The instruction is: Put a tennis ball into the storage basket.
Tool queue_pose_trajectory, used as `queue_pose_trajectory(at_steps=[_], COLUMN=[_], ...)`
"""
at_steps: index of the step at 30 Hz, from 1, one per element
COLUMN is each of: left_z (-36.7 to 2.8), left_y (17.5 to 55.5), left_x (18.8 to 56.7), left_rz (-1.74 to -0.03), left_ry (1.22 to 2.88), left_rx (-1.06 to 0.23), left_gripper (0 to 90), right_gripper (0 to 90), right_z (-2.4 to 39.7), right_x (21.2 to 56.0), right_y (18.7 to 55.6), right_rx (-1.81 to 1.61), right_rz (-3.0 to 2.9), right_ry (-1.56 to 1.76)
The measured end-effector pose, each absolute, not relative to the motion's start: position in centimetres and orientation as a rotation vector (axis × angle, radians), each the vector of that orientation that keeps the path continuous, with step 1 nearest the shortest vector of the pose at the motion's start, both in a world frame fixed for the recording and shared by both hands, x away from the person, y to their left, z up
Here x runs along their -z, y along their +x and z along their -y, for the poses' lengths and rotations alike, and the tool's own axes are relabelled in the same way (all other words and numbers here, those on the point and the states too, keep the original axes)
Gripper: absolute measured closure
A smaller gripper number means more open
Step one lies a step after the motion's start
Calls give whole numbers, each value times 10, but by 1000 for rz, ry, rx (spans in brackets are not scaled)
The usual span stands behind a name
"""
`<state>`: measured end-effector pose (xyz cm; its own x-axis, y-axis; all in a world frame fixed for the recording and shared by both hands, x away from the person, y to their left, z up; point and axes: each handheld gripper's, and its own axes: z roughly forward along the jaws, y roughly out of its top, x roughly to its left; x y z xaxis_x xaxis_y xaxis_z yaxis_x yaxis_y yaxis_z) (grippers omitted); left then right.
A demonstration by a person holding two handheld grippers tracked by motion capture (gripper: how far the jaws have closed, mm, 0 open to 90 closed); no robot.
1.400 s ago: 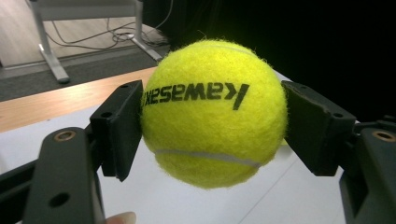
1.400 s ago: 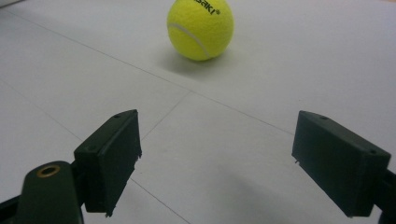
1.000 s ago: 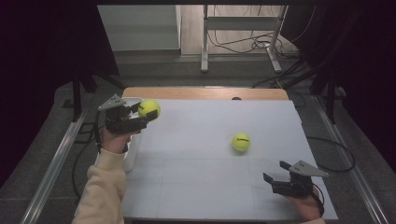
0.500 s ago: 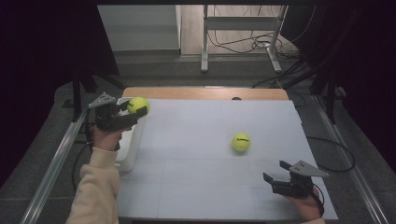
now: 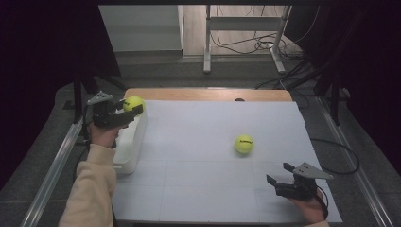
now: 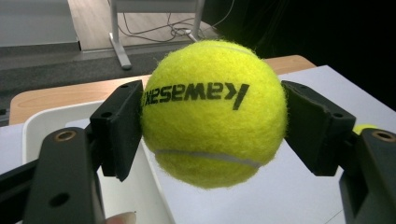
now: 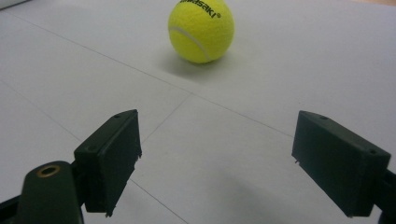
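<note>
A yellow tennis ball (image 6: 213, 112) sits between the two black jaws of the left tongs (image 5: 124, 109), and the jaws press on it from both sides, so the ball is held up in the air. It hangs over the far end of a white bin (image 5: 128, 146) that stands at the left edge of the tabletop (image 5: 198, 156). In the left gripper view the bin's white rim shows just under and behind the ball. It looks like the job is to drop the ball into the bin. A second tennis ball (image 5: 244, 144) lies on the white tabletop, well apart from the bin and near the right tongs (image 5: 280, 181). The right tongs are wide open and hold nothing; they rest low over the tabletop at the near right, with the second ball ahead of them in the right gripper view. What could go wrong? The held ball is close to the bin's edge, so if the jaws let go now it may hit the rim, bounce out and roll away across the tabletop. A ball is round and springy, so it may also hop out of the bin if it drops from too high.
</note>
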<state>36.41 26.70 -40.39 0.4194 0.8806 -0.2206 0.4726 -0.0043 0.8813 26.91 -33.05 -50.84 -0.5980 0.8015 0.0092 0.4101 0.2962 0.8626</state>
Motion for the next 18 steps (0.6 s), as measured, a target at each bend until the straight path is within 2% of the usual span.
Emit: queue_pose_trajectory(at_steps=[18], left_z=[-283], left_y=[385], left_x=[409], left_rz=[-1324], left_ry=[1693], left_rx=[-510], left_gripper=[262], right_gripper=[163], right_z=[331], right_x=[509], right_y=[269], right_rx=[-1234], right_rz=[-2142], right_ry=[1084])
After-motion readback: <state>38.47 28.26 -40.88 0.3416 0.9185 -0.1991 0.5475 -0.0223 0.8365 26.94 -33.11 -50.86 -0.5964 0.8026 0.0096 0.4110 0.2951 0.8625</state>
